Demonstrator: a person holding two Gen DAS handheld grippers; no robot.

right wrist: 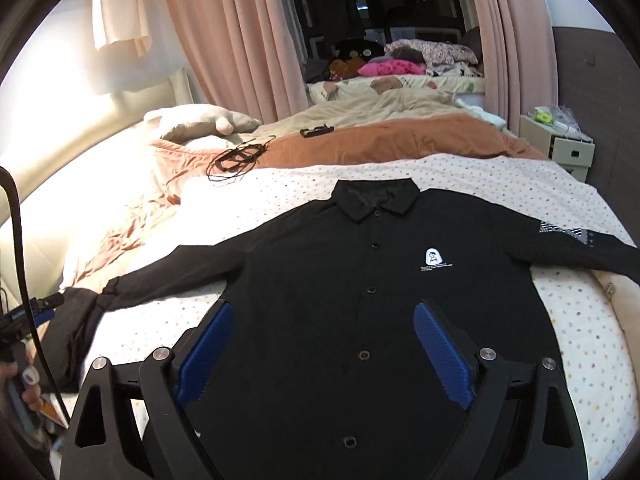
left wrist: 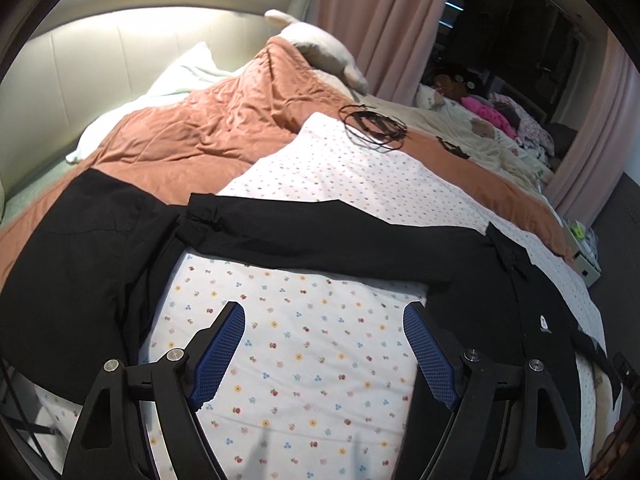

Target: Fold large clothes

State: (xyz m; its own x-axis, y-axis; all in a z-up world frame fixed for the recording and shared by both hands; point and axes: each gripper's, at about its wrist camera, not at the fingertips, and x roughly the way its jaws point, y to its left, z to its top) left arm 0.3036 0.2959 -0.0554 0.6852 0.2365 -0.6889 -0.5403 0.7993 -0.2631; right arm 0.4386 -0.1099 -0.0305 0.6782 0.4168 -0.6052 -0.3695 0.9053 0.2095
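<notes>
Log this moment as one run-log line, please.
stage: pre-fold | black shirt: flat, buttoned, sleeves spread on dotted sheet | left claw: open, empty | right claw: open, empty

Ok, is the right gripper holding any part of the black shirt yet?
No, the right gripper hangs open above the black shirt, blue pads spread with no cloth between them.

The dotted sheet [left wrist: 304, 332] in the lower middle is bare under the sleeve [left wrist: 320, 236]. Black cords [right wrist: 236, 158] and a small black thing [right wrist: 317, 131] lie farther up.
</notes>
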